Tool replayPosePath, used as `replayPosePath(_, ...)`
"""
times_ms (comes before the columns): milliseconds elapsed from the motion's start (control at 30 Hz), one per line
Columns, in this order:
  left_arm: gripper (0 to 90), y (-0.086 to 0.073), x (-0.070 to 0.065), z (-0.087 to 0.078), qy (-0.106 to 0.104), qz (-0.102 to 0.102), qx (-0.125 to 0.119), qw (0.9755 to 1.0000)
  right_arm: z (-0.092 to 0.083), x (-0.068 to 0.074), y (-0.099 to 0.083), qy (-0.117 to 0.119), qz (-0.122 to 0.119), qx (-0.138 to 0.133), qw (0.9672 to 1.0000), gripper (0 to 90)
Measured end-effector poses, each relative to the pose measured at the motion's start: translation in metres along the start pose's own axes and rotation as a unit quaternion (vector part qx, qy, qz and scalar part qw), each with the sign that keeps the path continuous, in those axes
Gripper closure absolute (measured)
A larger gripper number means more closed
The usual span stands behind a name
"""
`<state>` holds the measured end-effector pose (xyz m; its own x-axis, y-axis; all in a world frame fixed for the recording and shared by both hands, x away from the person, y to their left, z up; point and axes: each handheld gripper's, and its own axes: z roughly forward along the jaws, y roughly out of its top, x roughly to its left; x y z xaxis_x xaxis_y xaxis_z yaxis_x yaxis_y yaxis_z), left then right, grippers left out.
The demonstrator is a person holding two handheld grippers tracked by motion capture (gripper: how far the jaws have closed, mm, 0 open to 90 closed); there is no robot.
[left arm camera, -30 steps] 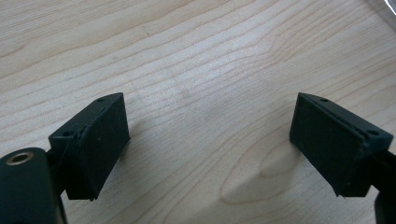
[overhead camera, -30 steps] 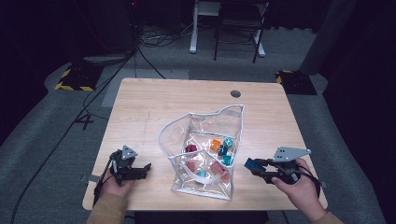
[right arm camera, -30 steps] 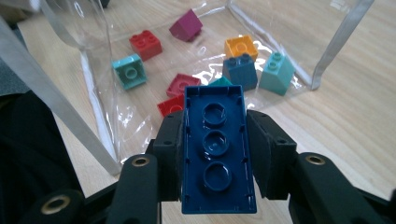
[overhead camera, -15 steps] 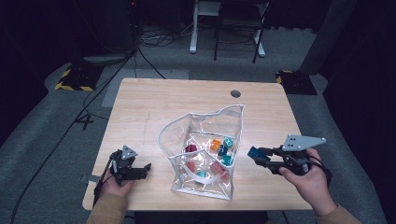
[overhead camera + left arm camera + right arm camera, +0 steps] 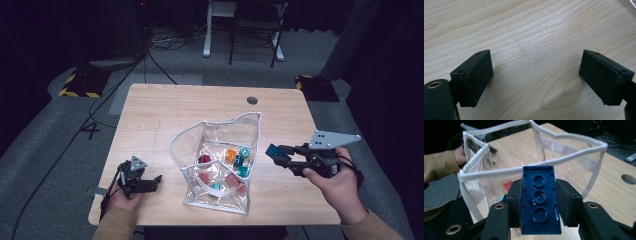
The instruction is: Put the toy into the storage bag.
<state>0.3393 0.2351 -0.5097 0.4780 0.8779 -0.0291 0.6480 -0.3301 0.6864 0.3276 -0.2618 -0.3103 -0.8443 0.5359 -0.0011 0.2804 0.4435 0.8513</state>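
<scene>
Right gripper (image 5: 274, 156) was held above the bench (image 5: 165, 112) near its right edge, level with the rim of the clear pouch (image 5: 220, 127), jaws pinching a dark blue brick (image 5: 540, 197) by its long sides. In the right gripper view the brick's hollow underside faced the camera, three round tubes in a row, its far end pointing at the pouch's white-trimmed rim and close to it; the brick was outside the pouch. Pouch stood open near the middle of the bench, closer to the near edge, with small coloured bricks (image 5: 231, 155) in red, orange and teal lying on its bottom. Left gripper (image 5: 150, 182) rested low at the near left corner of the bench, well apart from the pouch, jaws spread wide over bare wood with nothing between them. A round hole (image 5: 252, 100) sat toward the far right corner.
</scene>
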Motion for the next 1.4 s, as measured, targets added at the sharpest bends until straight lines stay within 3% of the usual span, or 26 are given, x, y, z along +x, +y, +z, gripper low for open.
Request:
replayPosePath(233, 12.1, 0.000, 0.000, 0.000, 0.000, 0.000, 0.000, 1.0000, -0.001, -0.003, 0.017, -0.001, 0.000, -0.022, 0.9998, 59.2)
replayPosePath(467, 12.1, 0.000, 0.000, 0.000, 0.000, 0.000, 0.000, 1.0000, 0.008, -0.009, 0.032, 0.008, 0.004, -0.033, 0.9994, 59.2)
replayPosePath(733, 12.1, 0.000, 0.000, 0.000, 0.000, 0.000, 0.000, 1.0000, 0.034, -0.013, 0.052, 0.011, -0.008, -0.027, 0.9995, 59.2)
replayPosePath(1400, 12.1, 0.000, 0.000, 0.000, 0.000, 0.000, 0.000, 1.0000, 0.097, -0.007, 0.083, 0.052, -0.012, -0.014, 0.9985, 59.2)
